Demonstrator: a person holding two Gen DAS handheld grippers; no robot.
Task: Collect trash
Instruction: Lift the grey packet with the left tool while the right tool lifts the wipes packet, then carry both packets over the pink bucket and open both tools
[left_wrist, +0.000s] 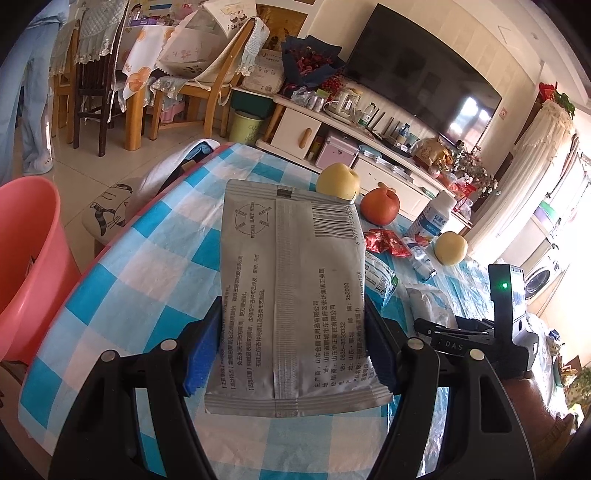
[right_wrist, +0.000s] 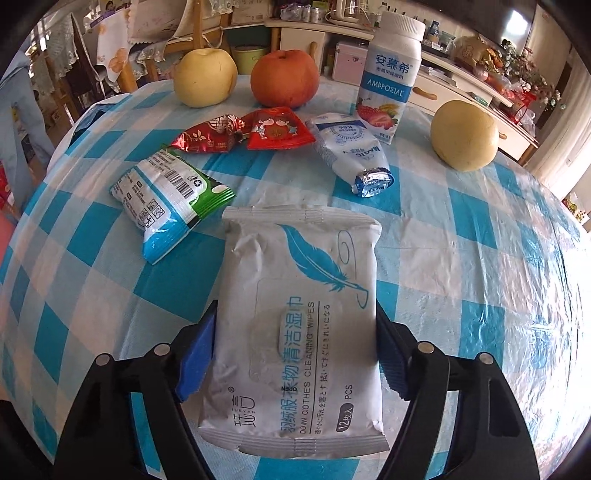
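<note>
Trash litters the checked tabletop (right_wrist: 461, 240). The left hand-held gripper (left_wrist: 291, 354) grips a grey packet (left_wrist: 291, 288) by its edges, lifted over the cloth near a pink bin (left_wrist: 26, 273). The right hand-held gripper (right_wrist: 295, 354) straddles a wipes pack (right_wrist: 299, 325) lying flat, blue pads at its sides; whether they press I cannot tell. Red wrappers (right_wrist: 243, 129) and fruit lie beyond.

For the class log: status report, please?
Left claw shut on grey pack. Right claw shut on wipes pack, on table. Pink bin left, path clear.
</note>
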